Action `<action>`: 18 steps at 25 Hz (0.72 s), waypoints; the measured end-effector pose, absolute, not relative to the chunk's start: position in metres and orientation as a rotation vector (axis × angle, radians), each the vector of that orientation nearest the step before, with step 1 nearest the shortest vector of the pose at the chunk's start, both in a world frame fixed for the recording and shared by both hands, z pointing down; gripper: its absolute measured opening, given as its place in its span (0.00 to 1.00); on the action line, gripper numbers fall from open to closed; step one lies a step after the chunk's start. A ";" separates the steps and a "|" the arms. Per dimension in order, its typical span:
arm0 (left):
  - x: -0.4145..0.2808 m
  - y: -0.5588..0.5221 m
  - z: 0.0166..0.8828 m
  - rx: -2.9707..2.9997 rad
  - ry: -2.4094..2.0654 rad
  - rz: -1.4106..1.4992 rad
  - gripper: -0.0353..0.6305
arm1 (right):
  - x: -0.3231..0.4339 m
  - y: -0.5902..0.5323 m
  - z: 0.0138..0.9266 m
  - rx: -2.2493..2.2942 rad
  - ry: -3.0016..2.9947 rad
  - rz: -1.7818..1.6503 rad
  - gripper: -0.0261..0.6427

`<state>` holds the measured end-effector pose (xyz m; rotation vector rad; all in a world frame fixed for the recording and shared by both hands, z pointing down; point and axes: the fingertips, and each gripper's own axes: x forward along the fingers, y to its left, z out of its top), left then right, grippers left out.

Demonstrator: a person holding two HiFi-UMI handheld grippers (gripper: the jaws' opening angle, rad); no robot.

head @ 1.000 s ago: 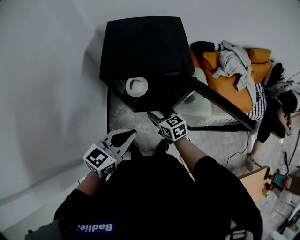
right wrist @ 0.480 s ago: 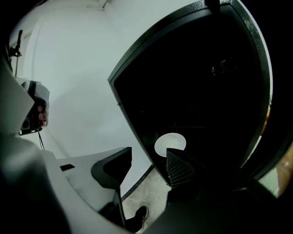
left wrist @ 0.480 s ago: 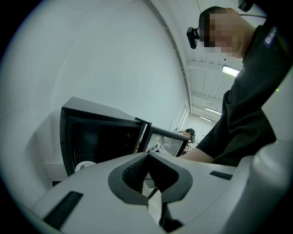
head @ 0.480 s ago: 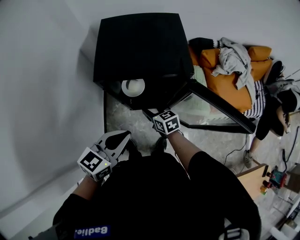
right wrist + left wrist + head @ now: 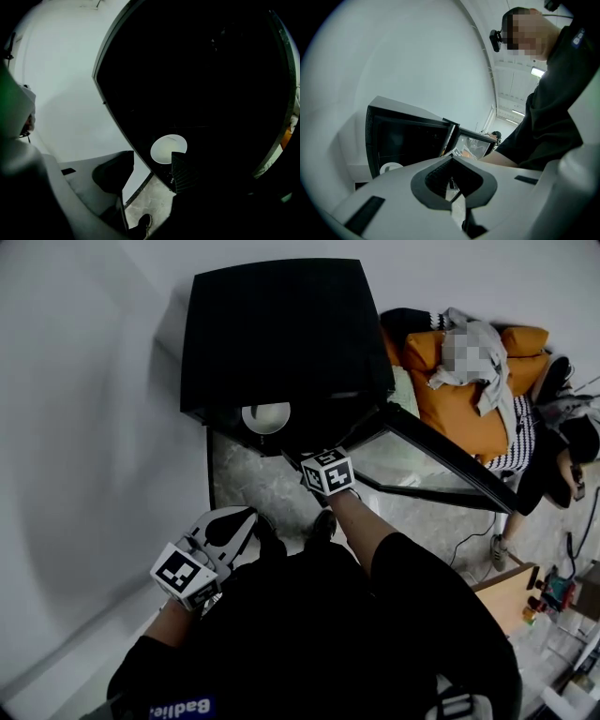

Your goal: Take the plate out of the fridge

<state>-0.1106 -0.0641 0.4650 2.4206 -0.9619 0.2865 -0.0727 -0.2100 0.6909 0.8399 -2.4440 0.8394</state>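
Observation:
A white plate lies on a low shelf inside the black fridge, whose glass door stands open to the right. My right gripper hangs just in front of the opening, a little right of the plate. In the right gripper view the plate shows beyond the right gripper. Its jaws have just been opening; they stand wide apart with nothing between them. My left gripper is held back at the lower left, shut and empty. The left gripper view shows the plate far off.
A white wall runs along the left. Marble floor lies in front of the fridge, with my shoe on it. An orange sofa piled with clothes stands behind the door. A person sits at the right. A wooden table corner shows at the lower right.
My right gripper has moved up and left in the head view, closer to the fridge opening and the plate. The left gripper has drifted slightly down and left.

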 end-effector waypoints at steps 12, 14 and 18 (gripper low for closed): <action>-0.116 -0.070 0.471 2.413 -0.954 0.294 0.05 | -0.075 -0.240 0.735 0.951 -2.363 1.019 0.39; -0.119 -0.068 0.473 2.405 -0.959 0.300 0.05 | -0.077 -0.242 0.742 0.967 -2.350 1.066 0.39; -0.127 -0.064 0.479 2.387 -0.964 0.312 0.05 | -0.084 -0.244 0.758 0.998 -2.315 1.157 0.39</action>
